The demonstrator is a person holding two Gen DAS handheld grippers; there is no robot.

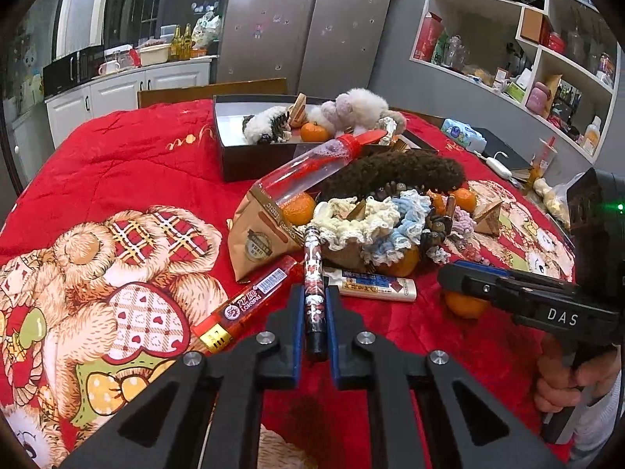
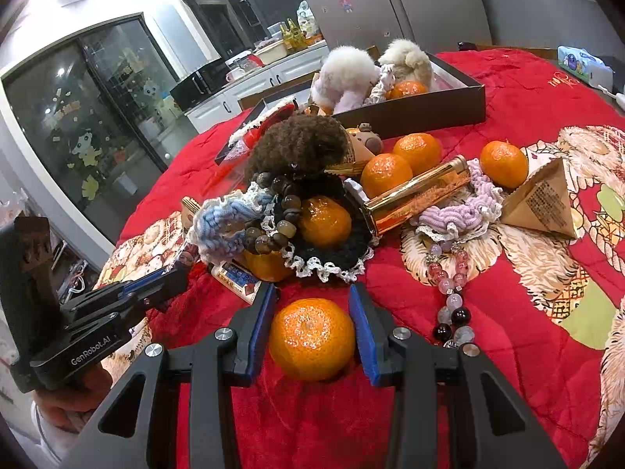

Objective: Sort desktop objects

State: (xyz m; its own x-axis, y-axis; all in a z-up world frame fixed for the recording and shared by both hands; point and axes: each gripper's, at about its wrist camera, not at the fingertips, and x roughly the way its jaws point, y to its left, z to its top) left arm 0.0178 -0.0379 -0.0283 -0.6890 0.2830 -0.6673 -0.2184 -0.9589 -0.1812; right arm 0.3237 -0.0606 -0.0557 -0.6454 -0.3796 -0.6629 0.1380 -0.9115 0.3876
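Ahead of the grippers stands a tall steel fridge (image 1: 308, 23) with small stickers on its doors. To its left runs a white cabinet counter (image 1: 129, 86) under a dark window (image 1: 136, 4). To the right, open white wall shelves (image 1: 515, 51) hang on a grey wall (image 1: 406, 66).

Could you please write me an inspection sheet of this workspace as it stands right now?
Surface: red quilted cloth with teddy-bear print covers the table.
Job's things: patterned pen; mandarin; dark box already holding plush toys and a mandarin.
Clutter: heap of crochet pieces, bead bracelets, mandarins, clear bottle, gold tube.
Claws: left claw shut on the patterned pen; right claw straddles the mandarin, a gap showing beside at least one pad.
Cables: white cord with switch at the far edge.
Surroundings: fridge, wall shelves, kitchen counter.
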